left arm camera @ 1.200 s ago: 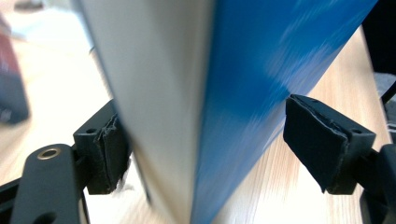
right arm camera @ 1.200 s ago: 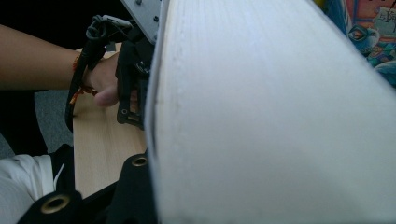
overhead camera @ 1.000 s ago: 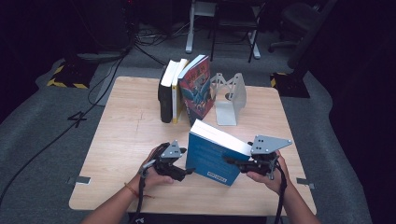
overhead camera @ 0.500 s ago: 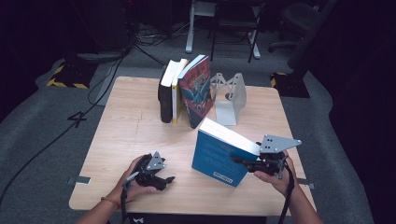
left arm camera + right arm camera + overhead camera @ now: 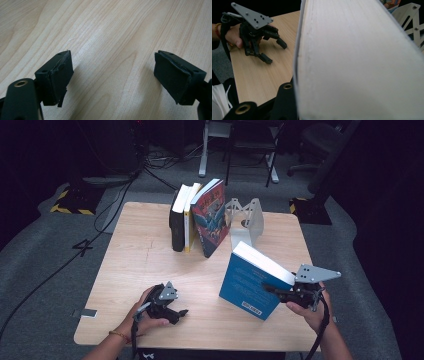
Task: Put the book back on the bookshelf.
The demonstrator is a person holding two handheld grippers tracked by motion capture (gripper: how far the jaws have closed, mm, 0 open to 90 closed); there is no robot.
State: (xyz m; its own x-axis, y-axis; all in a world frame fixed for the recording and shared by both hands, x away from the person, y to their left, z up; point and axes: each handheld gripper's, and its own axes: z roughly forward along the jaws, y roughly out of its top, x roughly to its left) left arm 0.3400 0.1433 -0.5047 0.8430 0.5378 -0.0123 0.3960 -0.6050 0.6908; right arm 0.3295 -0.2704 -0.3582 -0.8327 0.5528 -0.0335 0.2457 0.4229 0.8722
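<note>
At the lower right of the high view, the right gripper point(image 5: 280, 292) clamps a blue book point(image 5: 252, 280) by its fore-edge and holds it tilted, its lower corner down at the table point(image 5: 135, 250), well short of the shelf row. From the right gripper view the book's white page block point(image 5: 362, 57) looms across the frame, pinched between the black jaws. At the lower left of the high view, the left gripper point(image 5: 175, 312) rests low on the wood, empty; its jaws have just been opening, and the left gripper view shows the 2 pads point(image 5: 56, 77) spread wide over bare tabletop with nothing between them. The left hand point(image 5: 145, 312) sits near the table's front edge, well apart from the book.

Farther up, at the centre top of the high view, 3 books point(image 5: 197, 217) stand in a row, the rightmost leaning, with a white bookend point(image 5: 247, 220) just beside them on the right.

Judged from this, the job looks part done: 3 books are shelved, the 4th is lifted but not yet placed. Left to do: carry it up the frame, stand it between the leaning book and the bookend, and let go.
</note>
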